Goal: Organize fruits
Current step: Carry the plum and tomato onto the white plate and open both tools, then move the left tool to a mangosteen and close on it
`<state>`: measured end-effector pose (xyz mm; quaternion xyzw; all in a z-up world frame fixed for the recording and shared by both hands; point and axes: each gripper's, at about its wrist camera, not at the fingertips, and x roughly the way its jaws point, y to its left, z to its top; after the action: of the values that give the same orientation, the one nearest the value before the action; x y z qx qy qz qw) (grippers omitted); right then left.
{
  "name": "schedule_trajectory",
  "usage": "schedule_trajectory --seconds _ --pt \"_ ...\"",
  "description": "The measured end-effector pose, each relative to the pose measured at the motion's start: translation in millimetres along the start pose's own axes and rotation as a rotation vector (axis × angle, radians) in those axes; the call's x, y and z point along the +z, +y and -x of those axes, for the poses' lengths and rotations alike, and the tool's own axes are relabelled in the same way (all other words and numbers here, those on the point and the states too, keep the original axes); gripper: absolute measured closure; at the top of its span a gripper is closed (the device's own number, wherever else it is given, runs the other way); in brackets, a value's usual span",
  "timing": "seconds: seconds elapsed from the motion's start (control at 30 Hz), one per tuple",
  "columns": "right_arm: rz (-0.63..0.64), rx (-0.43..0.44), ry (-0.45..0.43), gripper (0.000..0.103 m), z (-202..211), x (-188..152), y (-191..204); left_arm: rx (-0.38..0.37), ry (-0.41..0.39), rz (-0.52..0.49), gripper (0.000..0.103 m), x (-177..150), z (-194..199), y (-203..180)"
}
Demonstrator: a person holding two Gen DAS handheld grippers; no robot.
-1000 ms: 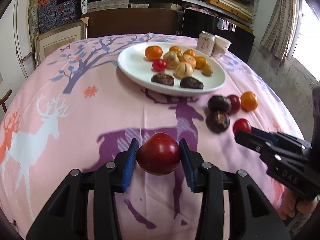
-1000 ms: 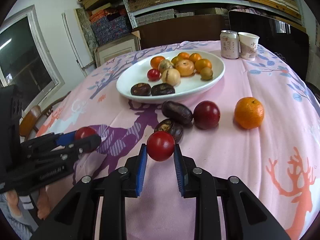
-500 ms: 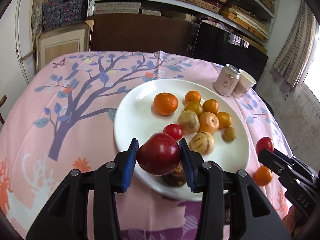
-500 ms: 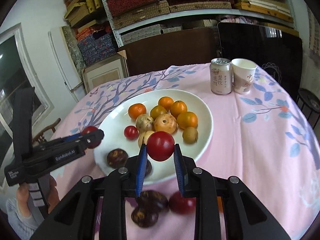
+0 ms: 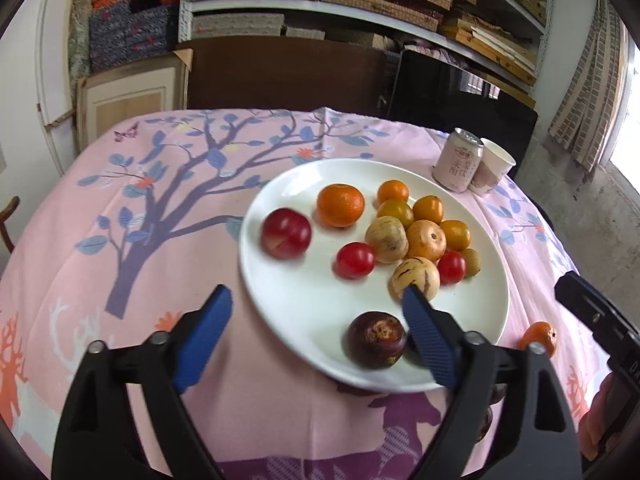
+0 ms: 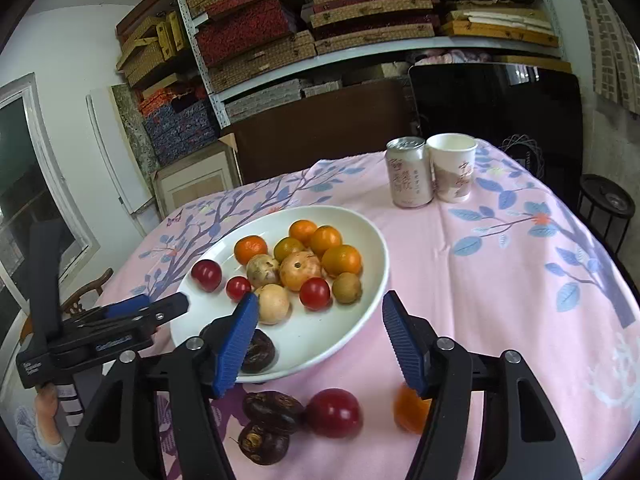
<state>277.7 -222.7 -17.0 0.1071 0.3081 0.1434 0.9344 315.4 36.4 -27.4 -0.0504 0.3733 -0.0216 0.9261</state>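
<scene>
A white plate [image 5: 304, 312] [image 6: 360, 320] holds oranges, pale melons, dark fruits and red fruits. A dark red plum [image 5: 286, 233] [image 6: 206, 275] lies at its left side and a small red tomato [image 5: 451, 267] [image 6: 315, 293] lies among the pile. My left gripper [image 5: 316, 304] is open and empty over the plate's near edge. My right gripper [image 6: 318, 312] is open and empty over the plate's near right rim. On the cloth near me lie two dark fruits [image 6: 272, 414], a red plum [image 6: 334, 412] and an orange [image 6: 410, 410].
A drink can [image 6: 408, 172] and a paper cup [image 6: 452, 168] stand behind the plate at the right. The round table has a pink cloth [image 6: 520, 280]. Shelves and boxes stand behind the table.
Both grippers moved forward over the plate and opened. The left let go of the dark red plum on the plate's left side; the right let go of the small tomato among the pile.
</scene>
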Motion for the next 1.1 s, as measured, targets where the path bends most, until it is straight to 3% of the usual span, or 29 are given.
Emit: schedule_trajectory --seconds 0.23,0.47,0.7,1.1 --pt "-0.067 -0.066 -0.030 0.028 32 -17 -34 -0.006 -0.009 -0.055 0.010 -41 35 -13" --pt "-0.264 -0.079 -0.090 0.021 53 -16 -78 -0.031 -0.026 -0.198 0.008 -78 51 -71" --pt "-0.288 -0.031 -0.073 0.019 50 -13 -81 0.016 0.004 -0.240 0.008 -82 35 -110" --pt "-0.293 0.028 -0.069 0.014 58 -13 -75 0.043 0.077 -0.171 0.006 -71 -6 -115"
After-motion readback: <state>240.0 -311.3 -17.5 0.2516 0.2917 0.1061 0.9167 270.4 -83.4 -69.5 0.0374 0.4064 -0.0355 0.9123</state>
